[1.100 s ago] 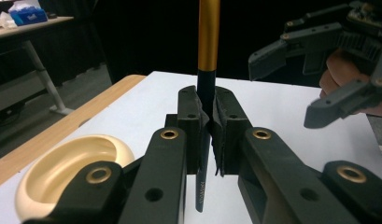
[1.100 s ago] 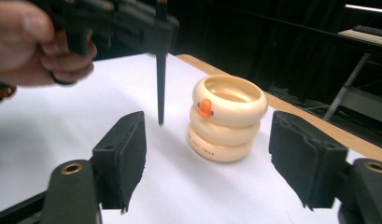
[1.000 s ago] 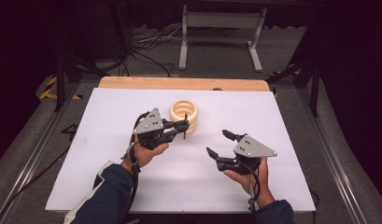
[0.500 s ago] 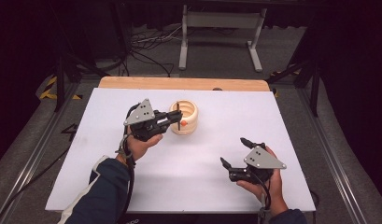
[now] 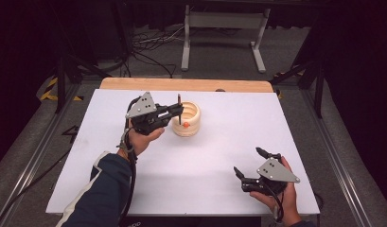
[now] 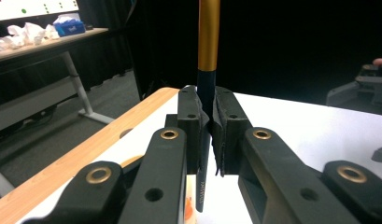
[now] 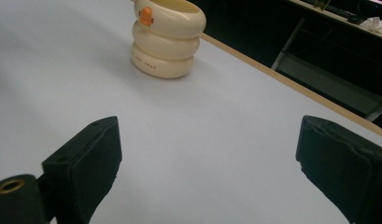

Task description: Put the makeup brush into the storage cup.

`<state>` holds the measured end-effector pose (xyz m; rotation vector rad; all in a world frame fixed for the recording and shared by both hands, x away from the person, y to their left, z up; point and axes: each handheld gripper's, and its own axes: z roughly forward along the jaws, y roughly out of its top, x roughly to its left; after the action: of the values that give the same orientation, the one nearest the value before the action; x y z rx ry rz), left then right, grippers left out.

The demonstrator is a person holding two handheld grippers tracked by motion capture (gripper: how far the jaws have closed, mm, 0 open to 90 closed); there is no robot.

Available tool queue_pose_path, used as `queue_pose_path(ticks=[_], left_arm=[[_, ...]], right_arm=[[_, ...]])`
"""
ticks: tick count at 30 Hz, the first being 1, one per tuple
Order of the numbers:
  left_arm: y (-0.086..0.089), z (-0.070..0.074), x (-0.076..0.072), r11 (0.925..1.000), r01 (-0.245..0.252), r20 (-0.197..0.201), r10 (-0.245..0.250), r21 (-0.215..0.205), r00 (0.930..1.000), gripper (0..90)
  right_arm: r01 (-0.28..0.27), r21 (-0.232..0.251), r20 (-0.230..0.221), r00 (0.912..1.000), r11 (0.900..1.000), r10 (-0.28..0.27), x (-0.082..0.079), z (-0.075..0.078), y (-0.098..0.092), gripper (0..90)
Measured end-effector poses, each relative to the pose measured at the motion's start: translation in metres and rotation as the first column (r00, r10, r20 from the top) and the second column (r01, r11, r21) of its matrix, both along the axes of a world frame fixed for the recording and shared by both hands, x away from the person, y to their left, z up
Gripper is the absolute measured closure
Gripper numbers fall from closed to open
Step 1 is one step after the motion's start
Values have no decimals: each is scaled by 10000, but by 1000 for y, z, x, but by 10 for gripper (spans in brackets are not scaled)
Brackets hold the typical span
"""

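Note:
In the high view my left gripper (image 5: 178,111) is shut on a slim black and gold pen (image 5: 179,101), which stands upright just left of a cream ringed cup (image 5: 188,120) with an orange spot. The left gripper view shows its pads (image 6: 225,122) pressing the pen's black part (image 6: 206,88), the gold shaft rising above. Near the table's front right corner my right gripper (image 5: 249,161) stands open. Its jaws have just been opening, and nothing but bare table lies between them (image 7: 212,140). The cup (image 7: 166,39) stands well beyond it.
The white tabletop (image 5: 219,142) ends in a wooden strip (image 5: 181,84) at the far edge. A metal stand (image 5: 224,28) and cables lie on the floor behind. My right gripper (image 6: 366,88) shows far off in the left gripper view.
My right hand has drawn back toward the front right corner and its jaws have spread wider. My left hand has lifted the pen a little, up beside the cup's left side.

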<state>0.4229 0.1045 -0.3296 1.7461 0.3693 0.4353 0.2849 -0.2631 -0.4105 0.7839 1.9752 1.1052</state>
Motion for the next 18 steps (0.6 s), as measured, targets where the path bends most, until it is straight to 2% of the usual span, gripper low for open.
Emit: queue_pose_path(ticks=[9, 11, 14, 16, 18], left_arm=[[-1, 11, 11, 9998, -31, 93, 33, -211, 10000, 826], [-2, 13, 13, 9998, -65, 121, 67, -184, 9999, 826], [-2, 13, 16, 9997, -165, 176, 168, -176, 9997, 826], [-2, 13, 17, 9993, -276, 215, 282, -251, 9994, 826], [-2, 12, 20, 9991, -338, 207, 343, -256, 9992, 826]], right_arm=[[-109, 207, -59, 9999, 9997, 111, -7, -7, -10, 79], [-118, 412, 65, 9999, 9991, 115, -11, -8, -13, 79], [-81, 1211, 135, 9999, 9926, 65, -16, -8, -19, 79], [11, 1211, 363, 9993, 9926, -56, -21, -8, -22, 79], [121, 1449, 591, 9980, 9894, -208, -25, -8, -25, 86]])
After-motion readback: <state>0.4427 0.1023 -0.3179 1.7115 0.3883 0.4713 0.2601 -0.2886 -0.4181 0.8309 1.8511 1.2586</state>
